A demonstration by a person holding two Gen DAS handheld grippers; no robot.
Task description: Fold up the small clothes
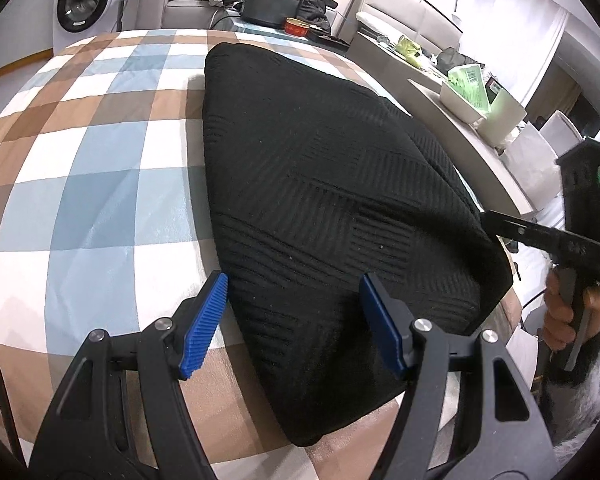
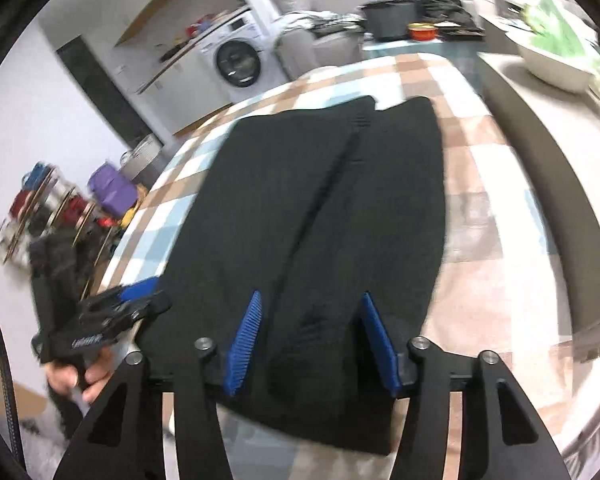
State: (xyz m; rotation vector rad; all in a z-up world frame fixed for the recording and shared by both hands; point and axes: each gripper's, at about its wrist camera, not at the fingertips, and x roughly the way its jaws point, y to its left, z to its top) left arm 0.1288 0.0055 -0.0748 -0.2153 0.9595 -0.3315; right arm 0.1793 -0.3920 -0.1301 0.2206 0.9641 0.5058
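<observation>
Left wrist view. Black knit garment [image 1: 320,208] is lying flat on the checked cloth [image 1: 88,184] covering the tabletop, filling the centre of the frame. Its long axis is running from the lower centre up toward the top centre, with the far end squared off near the top. The weave is showing faint ribbed blocks; which kind of garment it is cannot be told here. The left hand-held gripper [image 1: 294,322] is reaching in from the bottom edge, released, its blue pads [image 1: 204,326] standing apart with nothing pressed between them; the left pad is sitting at the garment's left edge, the other over the fabric. At the right edge the right hand-held gripper [image 1: 540,236] is showing side-on, cut off by the frame, with a hand [image 1: 560,312] wrapped around its grip; its fingertips are hidden behind the garment's right edge.

Right wrist view. The whole frame is smeared by motion blur. The garment [image 2: 320,220] is lying lengthwise from bottom centre toward the upper centre, a dark seam or fold line running along its length and a notch splitting its far end. The right hand-held gripper [image 2: 310,338] is standing released over the near end, with the fabric lying unpinched beneath. At lower left the left hand-held gripper [image 2: 140,294] is blurred, partly hidden.
</observation>
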